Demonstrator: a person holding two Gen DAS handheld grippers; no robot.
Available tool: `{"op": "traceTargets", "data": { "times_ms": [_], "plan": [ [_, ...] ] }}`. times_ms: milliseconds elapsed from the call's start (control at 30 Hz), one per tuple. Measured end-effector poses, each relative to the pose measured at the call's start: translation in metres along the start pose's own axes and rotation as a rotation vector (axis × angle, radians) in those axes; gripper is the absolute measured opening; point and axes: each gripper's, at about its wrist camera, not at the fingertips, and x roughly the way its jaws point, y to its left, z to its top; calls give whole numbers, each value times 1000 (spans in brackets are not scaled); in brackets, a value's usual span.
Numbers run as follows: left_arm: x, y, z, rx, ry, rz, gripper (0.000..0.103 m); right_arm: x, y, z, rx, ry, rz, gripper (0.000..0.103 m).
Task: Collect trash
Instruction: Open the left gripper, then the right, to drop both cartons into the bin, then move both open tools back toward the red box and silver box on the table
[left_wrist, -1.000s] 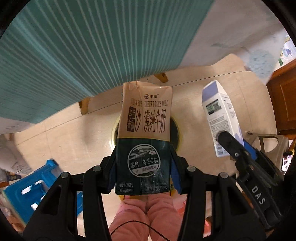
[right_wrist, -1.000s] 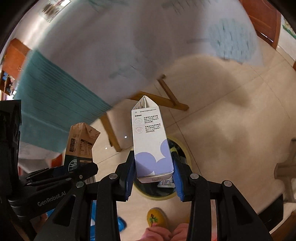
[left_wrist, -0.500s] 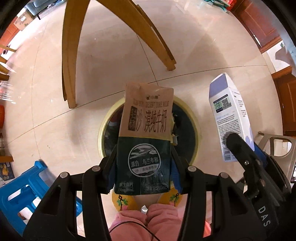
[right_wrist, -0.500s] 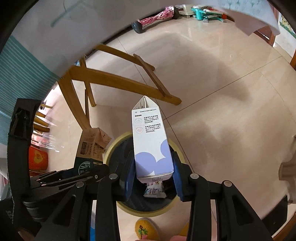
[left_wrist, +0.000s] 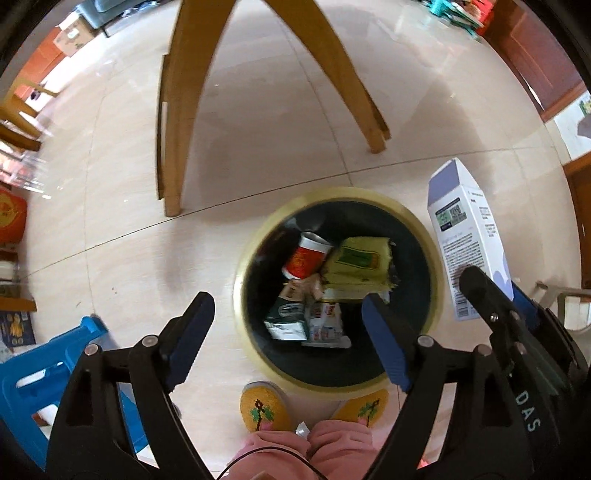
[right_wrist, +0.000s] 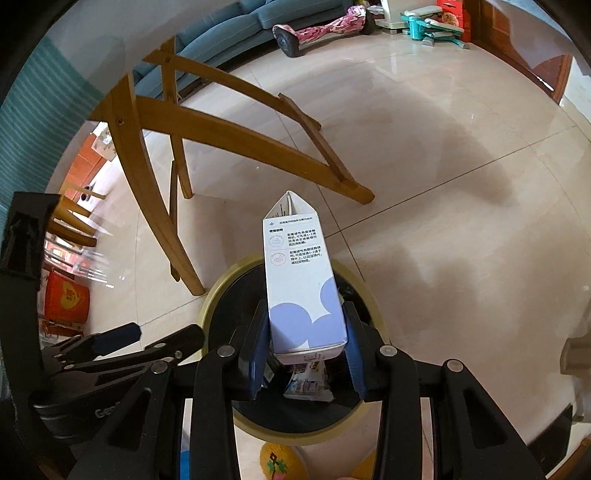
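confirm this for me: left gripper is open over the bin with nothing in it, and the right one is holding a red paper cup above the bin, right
Not quite. The right gripper holds a white and purple carton, not a red cup; the right wrist view shows it. The red cup lies inside the bin. The left gripper is indeed empty, its jaws opening.

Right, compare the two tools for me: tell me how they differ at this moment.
The left tool is opening wide with nothing between its blue pads, while the right tool is clamped on the white and purple carton. The left tool looks straight down into the yellow-rimmed bin; the right tool holds its carton above that bin's rim. Both are black with blue pads and hang over the same bin.
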Motion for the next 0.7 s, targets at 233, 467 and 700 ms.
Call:
{"op": "traceTargets", "data": {
  "times_ms": [233,467,700],
  "plan": [
    [-8,20,-5,-55,-38,36,80,11,13,3,-47,30,19,37],
    [-16,27,-8,-79,-69,44,80,11,14,4,-55,41,25,48],
    [-31,28,-8,-104,-85,42,81,-8,-1,10,-26,1,18,58]
  ]
}}
